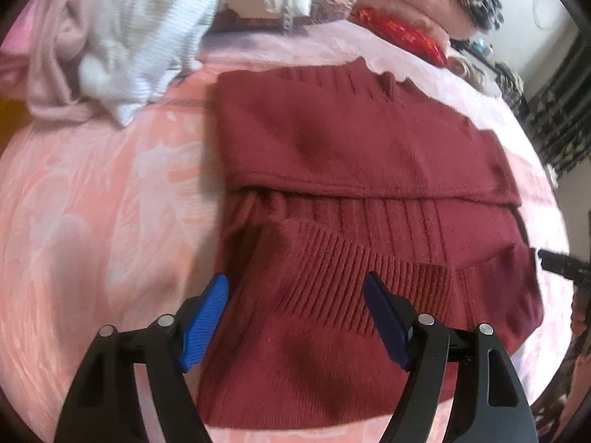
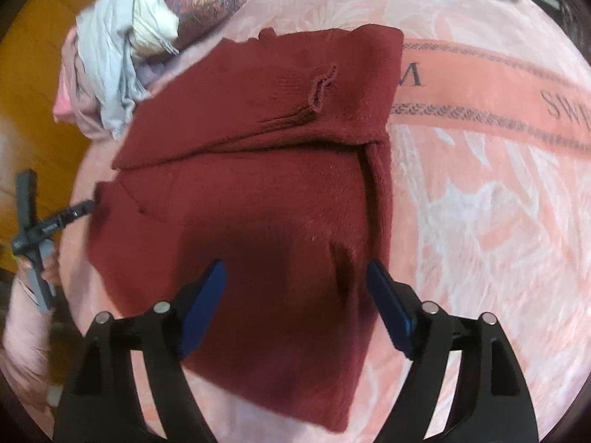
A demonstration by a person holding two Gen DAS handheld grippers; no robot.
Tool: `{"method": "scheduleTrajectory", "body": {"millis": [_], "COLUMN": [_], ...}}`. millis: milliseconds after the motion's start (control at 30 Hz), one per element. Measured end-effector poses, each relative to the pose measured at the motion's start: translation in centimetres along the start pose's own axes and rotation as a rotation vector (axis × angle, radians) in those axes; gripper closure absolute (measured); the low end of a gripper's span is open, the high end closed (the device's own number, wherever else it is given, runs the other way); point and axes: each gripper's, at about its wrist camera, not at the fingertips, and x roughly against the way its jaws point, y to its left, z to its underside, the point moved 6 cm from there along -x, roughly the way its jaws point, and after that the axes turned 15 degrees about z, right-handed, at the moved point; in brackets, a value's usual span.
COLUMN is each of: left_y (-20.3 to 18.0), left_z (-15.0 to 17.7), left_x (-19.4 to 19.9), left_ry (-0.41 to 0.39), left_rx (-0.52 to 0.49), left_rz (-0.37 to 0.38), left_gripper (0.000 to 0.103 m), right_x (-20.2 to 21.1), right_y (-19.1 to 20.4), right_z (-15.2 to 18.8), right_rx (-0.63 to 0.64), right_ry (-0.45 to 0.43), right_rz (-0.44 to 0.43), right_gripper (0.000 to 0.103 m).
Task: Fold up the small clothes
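Sweater (image 1: 354, 192) of maroon knit lies partly folded on the pink blanket (image 1: 92, 203), directly below both tools, its fold crease running crosswise ahead of them, while left gripper (image 1: 295, 321) and right gripper (image 2: 295, 306) hover spread and empty, about equally near.

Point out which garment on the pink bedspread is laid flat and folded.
The dark red knitted sweater, spread flat under both open grippers. The white ribbed garment and pale pink garment lie crumpled in a heap.
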Motion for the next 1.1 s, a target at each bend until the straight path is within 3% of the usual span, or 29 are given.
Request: {"method": "scheduleTrajectory", "body": {"millis": [233, 267, 300, 400, 433, 500, 533, 600, 867, 1000, 1100], "left_y": [-0.6, -0.7, -0.7, -0.7, -0.7, -0.8, -1.0, -1.4, -2.9, -2.4, -1.7], "left_z": [0.1, 0.2, 0.4, 1.0, 1.2, 1.5, 1.7, 2.0, 3.5, 3.5, 2.7], "left_x": [-2.8, -3.1, -3.3, -3.8, -3.9, -3.6, -3.4, -2.9, 0.9, 0.0, -1.3], "left_ry": [0.056, 0.063, 0.068, 0.087, 0.085, 0.08, 0.078, 0.072, -0.012, -0.002, 0.01], "left_rx": [-0.087, -0.094, -0.101, -0.115, -0.119, -0.128, -0.14, -0.156, -0.173, -0.161, -0.115], "left_rz": [-0.055, -0.056, -0.061, -0.076, -0.076, -0.083, -0.082, -0.068, 0.073, 0.044, 0.034], "left_gripper": [0.028, 0.029, 0.037, 0.059, 0.062, 0.082, 0.088, 0.096, 0.097, 0.097, 0.097], "right_x": [-2.3, -2.7, -2.9, -3.2, -3.1, -2.7, -2.5, -1.7, 3.0, 1.6, -0.1], "right_y": [0.5, 0.8, 1.0, 1.5, 1.6, 1.3, 1.2, 0.8, 0.4, 0.7, 1.0], "right_z": [0.3, 0.6, 0.9, 1.6, 1.7, 1.6, 1.7, 1.7, 2.4, 2.5, 2.1], "right_rx": [0.078, 0.092, 0.11, 0.167, 0.183, 0.186, 0.186, 0.165, 0.097, 0.105, 0.093], "right_ry": [0.041, 0.05, 0.053, 0.044, 0.035, 0.031, 0.028, 0.02, -0.093, -0.048, -0.007], "right_rz": [0.004, 0.004, 0.008, 0.049, 0.059, 0.075, 0.073, 0.025, -0.164, -0.128, -0.097], "right_gripper": [0.015, 0.02, 0.023, 0.043, 0.052, 0.075, 0.096, 0.097, 0.097, 0.097, 0.091]}}
